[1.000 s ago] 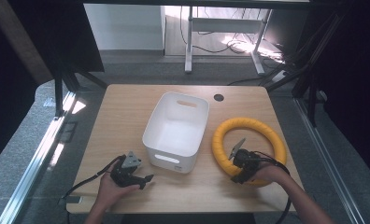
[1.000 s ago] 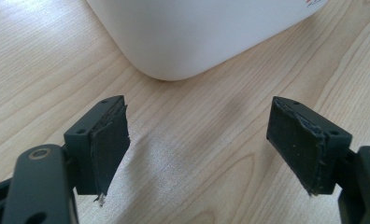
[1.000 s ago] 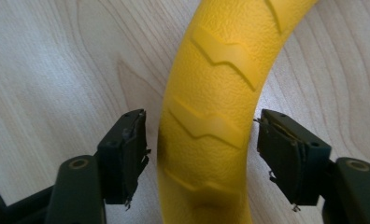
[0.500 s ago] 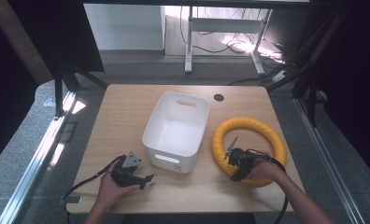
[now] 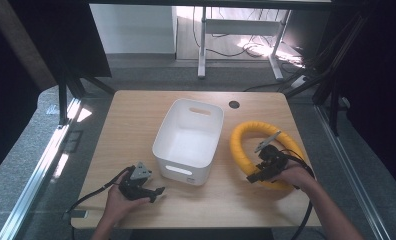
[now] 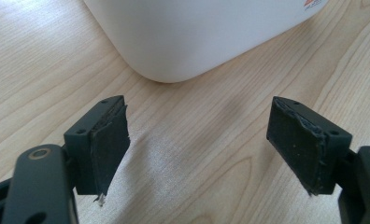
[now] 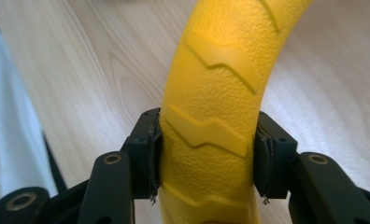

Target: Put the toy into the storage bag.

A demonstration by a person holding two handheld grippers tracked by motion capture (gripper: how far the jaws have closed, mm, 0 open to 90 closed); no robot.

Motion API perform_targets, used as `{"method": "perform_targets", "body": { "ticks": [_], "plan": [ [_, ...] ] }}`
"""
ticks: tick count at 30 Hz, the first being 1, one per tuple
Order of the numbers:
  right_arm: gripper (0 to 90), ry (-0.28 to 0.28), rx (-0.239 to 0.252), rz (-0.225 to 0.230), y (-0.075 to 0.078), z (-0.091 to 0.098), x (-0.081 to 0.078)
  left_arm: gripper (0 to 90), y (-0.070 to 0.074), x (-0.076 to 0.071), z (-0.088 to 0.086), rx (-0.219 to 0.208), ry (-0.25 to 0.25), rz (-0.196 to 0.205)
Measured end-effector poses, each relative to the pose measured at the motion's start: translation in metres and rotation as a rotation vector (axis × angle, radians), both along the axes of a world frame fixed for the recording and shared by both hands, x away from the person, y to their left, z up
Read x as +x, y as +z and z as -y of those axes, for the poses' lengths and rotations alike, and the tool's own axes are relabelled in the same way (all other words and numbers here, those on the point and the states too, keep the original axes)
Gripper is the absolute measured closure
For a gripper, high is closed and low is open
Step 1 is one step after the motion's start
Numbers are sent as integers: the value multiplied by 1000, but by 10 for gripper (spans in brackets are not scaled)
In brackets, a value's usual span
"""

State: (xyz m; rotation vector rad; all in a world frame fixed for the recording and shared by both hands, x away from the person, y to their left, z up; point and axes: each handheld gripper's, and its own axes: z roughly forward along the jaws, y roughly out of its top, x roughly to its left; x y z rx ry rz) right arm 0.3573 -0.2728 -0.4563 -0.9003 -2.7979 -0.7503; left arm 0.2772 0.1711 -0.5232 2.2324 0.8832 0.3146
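Observation:
A yellow textured ring (image 5: 248, 140) lies on the right half of the wooden table (image 5: 131, 120). My right gripper (image 5: 256, 176) is shut on the ring's near-left arc; in the right gripper view both pads press the sides of the yellow ring (image 7: 216, 93), with my right gripper (image 7: 206, 158) straddling it. A white rectangular bin (image 5: 190, 140) stands empty at the table's middle. Near the front left edge my left gripper (image 5: 158, 192) rests open on the table, pointing toward the bin's near corner. In the left gripper view, nothing sits in my left gripper (image 6: 199, 140), and the white bin (image 6: 197, 32) is just beyond it.
A round black grommet hole (image 5: 234, 104) sits in the table's far side. Black cables trail from both grippers off the front edge. Bare wood stretches to the left of the bin.
My right gripper has shifted slightly along the ring's near-left arc and now grips it. The left gripper has stayed put.

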Motion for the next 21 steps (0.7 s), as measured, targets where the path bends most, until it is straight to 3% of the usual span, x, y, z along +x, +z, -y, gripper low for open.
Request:
{"method": "perform_targets", "body": {
  "ticks": [1,2,4,14,21],
  "plan": [
    [508,-22,44,7,6,5,1,210,0,0,0,1,-1,0],
    [508,-22,44,7,6,5,1,210,0,0,0,1,-1,1],
    [509,-46,98,25,13,12,2,210,0,0,0,2,-2,0],
    [508,-77,210,66,24,26,-2,210,-1,1,1,-2,-2,-3],
    [508,-114,323,104,32,35,-4,210,-1,1,0,-4,-2,-2]
  ]
}}
